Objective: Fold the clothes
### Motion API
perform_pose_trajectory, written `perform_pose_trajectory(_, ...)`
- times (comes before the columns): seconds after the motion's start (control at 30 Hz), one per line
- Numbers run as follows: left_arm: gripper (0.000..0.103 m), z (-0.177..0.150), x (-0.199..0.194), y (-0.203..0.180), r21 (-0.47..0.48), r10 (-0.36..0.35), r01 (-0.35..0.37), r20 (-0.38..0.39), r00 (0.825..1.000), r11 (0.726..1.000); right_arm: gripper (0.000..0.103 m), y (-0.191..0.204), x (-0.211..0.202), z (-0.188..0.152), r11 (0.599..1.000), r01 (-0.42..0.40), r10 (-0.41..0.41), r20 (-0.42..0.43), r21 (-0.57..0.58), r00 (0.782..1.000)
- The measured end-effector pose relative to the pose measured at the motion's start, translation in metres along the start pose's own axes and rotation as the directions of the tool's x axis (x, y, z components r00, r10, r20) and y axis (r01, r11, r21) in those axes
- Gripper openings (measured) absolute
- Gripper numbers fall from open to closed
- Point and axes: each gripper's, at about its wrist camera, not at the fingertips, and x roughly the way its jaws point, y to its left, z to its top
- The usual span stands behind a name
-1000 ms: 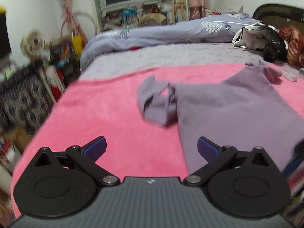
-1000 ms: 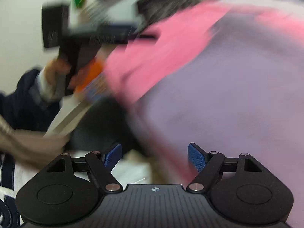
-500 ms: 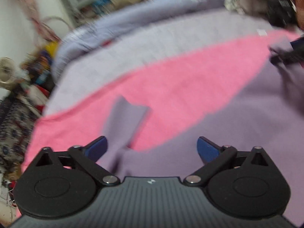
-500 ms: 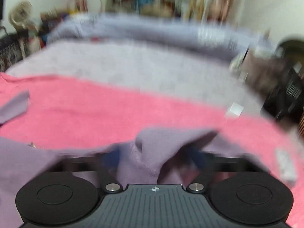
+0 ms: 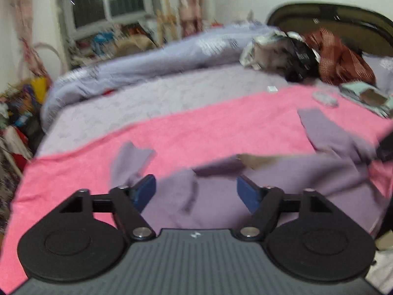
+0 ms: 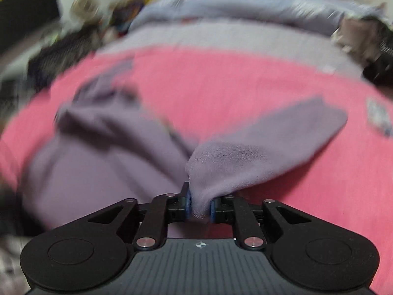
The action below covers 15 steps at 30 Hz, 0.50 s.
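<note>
Looking around first, we see a pink blanket point(image 5: 221, 127) that covers the near part of the bed, and behind it a pale lilac duvet point(image 5: 152, 66) pushed up in a long roll. At the far right there is a pile of clothes point(image 5: 307, 56) in front of a dark headboard point(image 5: 331, 12), and some small flat things lie on the blanket near it, too blurred to name. On the left side of the room a window point(image 5: 108, 2) and much clutter stand beside the bed. The purple sweater point(image 5: 282, 184) lies spread on the pink blanket, with one sleeve going to the left and the other to the right. Our left gripper point(image 5: 196, 191) hovers low over the sweater near its left shoulder, its jaws wide apart and holding nothing. Our right gripper point(image 6: 200, 205) has its jaws closed tightly on a bunch of the purple sweater point(image 6: 258, 147), at the base of the right sleeve, which stretches away to the right over the blanket point(image 6: 245, 78).
</note>
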Motion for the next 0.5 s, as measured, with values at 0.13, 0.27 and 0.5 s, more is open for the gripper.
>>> perform_pose_trajectory(0.13,0.096,0.023,0.019,0.008,0.033,0.015,-0.016,0.022,1.000,0.999,0.047,0.008,-0.017,-0.012,0.998,-0.022,0.020,-0.035,-0.061,0.999)
perform_pose_trajectory(0.27,0.097,0.037,0.084,-0.005,0.190,0.034,-0.021,-0.067,0.997,0.982,0.061,0.012,-0.043,0.010,0.991,0.029,-0.021,0.059,-0.132,0.998)
perform_pose_trajectory(0.5,0.097,0.024,0.171,-0.047,0.419,0.006,0.086,-0.213,0.977,0.904,0.087,-0.023,0.036,0.072,0.961,0.248,-0.244,0.042,-0.126,0.969)
